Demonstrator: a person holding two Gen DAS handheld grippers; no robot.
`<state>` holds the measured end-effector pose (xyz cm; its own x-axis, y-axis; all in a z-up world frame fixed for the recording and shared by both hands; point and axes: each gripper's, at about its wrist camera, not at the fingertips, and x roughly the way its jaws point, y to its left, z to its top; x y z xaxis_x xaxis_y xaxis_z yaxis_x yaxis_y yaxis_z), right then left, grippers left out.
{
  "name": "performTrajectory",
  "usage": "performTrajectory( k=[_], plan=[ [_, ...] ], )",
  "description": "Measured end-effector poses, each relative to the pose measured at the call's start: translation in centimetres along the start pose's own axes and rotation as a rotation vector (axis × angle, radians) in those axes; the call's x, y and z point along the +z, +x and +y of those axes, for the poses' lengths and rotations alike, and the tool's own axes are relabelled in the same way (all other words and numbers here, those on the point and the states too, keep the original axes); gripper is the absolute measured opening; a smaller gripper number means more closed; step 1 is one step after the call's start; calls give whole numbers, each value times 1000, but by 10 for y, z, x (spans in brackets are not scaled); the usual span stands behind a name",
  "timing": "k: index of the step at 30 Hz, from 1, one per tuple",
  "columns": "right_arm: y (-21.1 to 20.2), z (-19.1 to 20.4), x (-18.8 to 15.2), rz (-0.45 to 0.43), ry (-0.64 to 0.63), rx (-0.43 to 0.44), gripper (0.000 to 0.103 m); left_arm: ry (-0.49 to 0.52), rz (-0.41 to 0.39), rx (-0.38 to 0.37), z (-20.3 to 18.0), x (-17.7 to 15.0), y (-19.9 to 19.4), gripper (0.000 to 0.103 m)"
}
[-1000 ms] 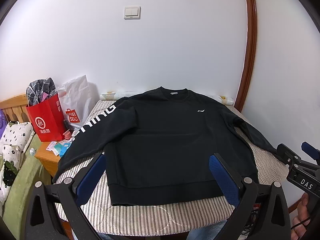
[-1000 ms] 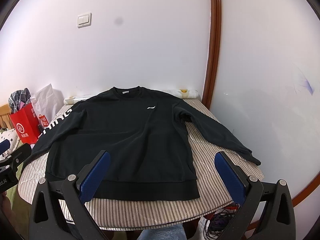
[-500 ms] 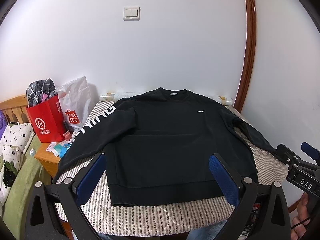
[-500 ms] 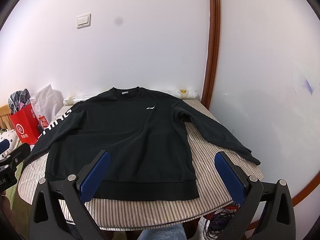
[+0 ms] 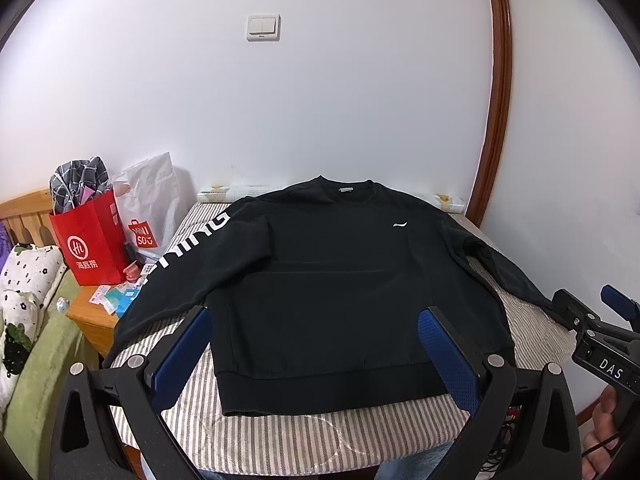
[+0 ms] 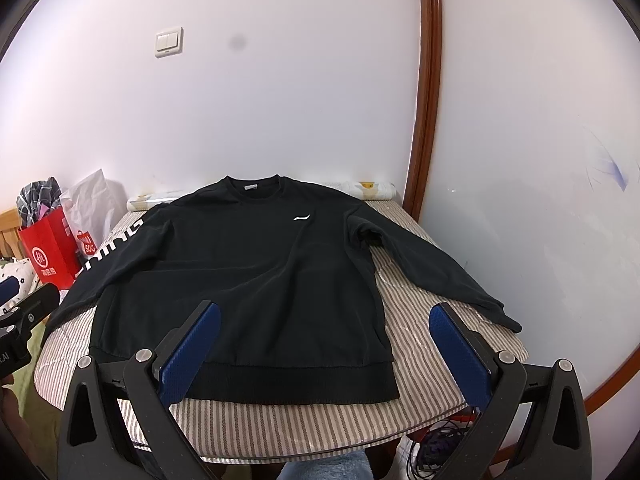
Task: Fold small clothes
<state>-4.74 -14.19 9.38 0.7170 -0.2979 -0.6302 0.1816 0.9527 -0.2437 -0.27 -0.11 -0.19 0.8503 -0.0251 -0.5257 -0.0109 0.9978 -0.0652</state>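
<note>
The black sweatshirt [image 5: 332, 280] lay flat, unfolded on the striped table [image 6: 320, 424]; both grippers [image 5: 316, 344] [image 6: 326, 340] hovered wide apart, holding nothing.

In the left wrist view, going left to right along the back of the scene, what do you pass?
Floral pillow → red paper bag → white Miniso bag → black sweatshirt → right gripper at the frame's right edge, jaws apart.
</note>
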Motion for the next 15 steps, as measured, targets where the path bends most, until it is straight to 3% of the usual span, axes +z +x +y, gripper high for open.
performTrajectory(
  k=[8, 12, 15],
  plan=[
    [11, 7, 6, -17, 0, 36, 102, -13, -5, -64, 9, 5, 17, 103],
    [26, 10, 6, -28, -20, 17, 102, -99, 44, -140, 34, 1, 48, 103],
    [46, 12, 4, -13, -38, 18, 102, -162, 82, -139, 55, -8, 75, 103]
  ],
)
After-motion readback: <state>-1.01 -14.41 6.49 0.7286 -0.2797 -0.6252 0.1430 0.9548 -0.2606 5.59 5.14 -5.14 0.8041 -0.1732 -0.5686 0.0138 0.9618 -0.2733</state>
